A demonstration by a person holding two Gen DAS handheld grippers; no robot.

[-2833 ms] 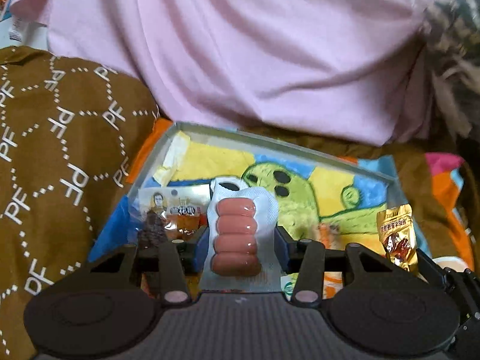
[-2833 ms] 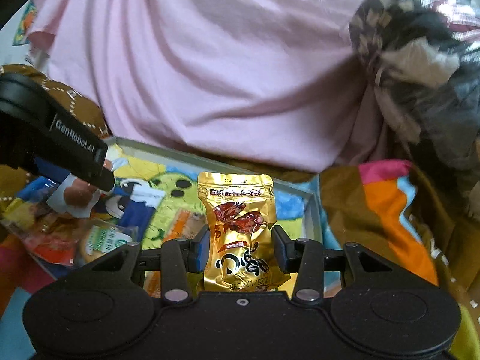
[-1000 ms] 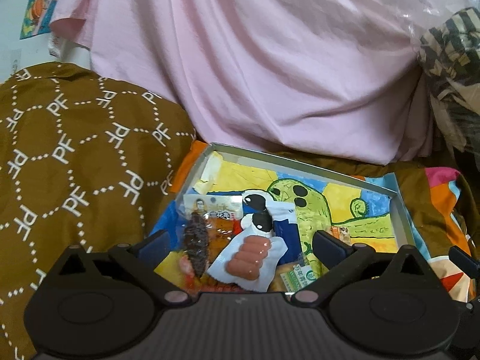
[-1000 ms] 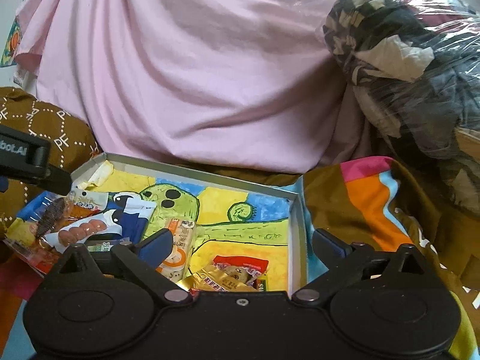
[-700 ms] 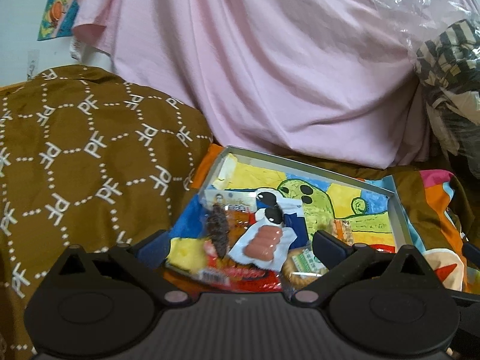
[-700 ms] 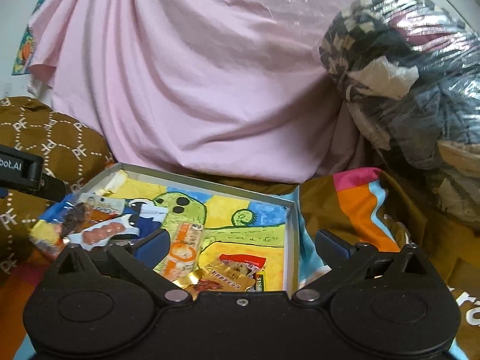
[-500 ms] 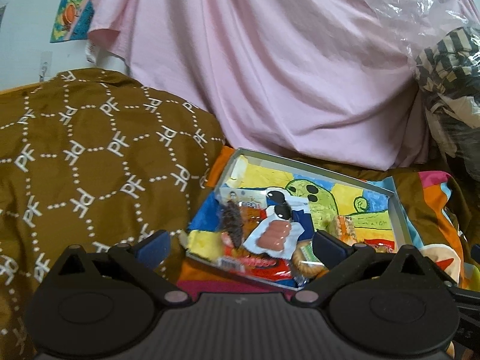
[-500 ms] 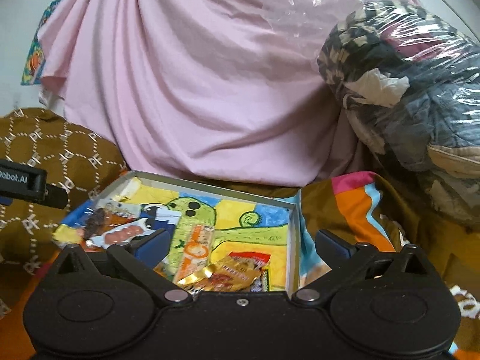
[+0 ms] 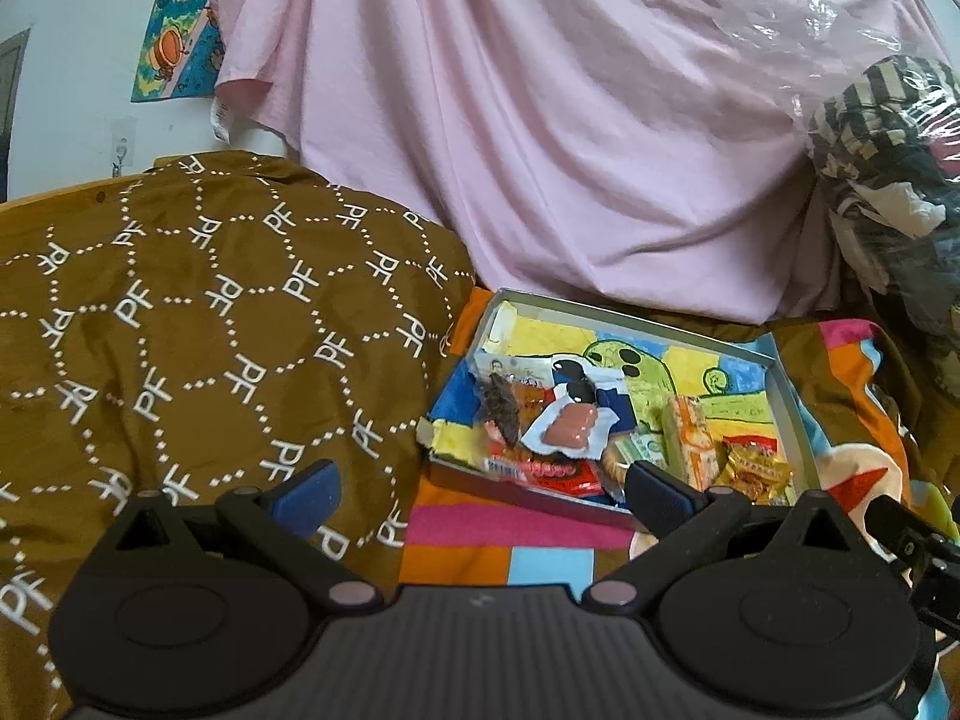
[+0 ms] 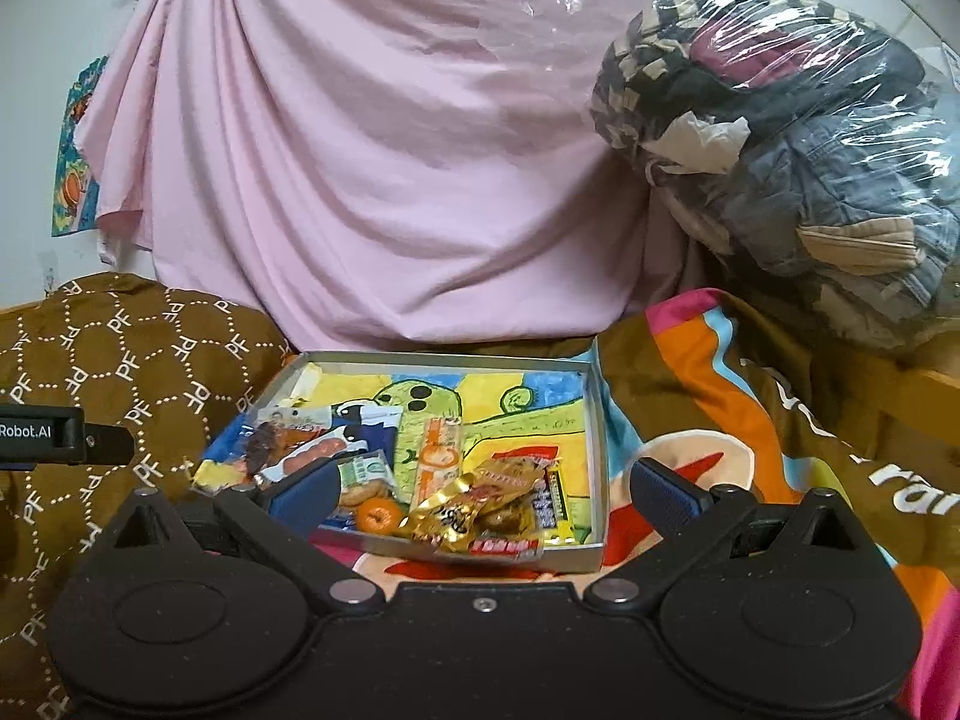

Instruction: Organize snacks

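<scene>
Snacks all lie inside the shallow tray (image 10: 591, 414) on the bed: sausage pack (image 9: 567, 429) at its left, gold packet (image 10: 459, 513) at front. Left gripper (image 9: 480, 489) and right gripper (image 10: 483, 486) both wide, empty. No loose snacks visible; task appears essentially complete.

Left black two-finger gripper (image 9: 480, 495): jaws spread wide, holding nothing.
Right black two-finger gripper (image 10: 480, 495): jaws spread wide, holding nothing.
</scene>
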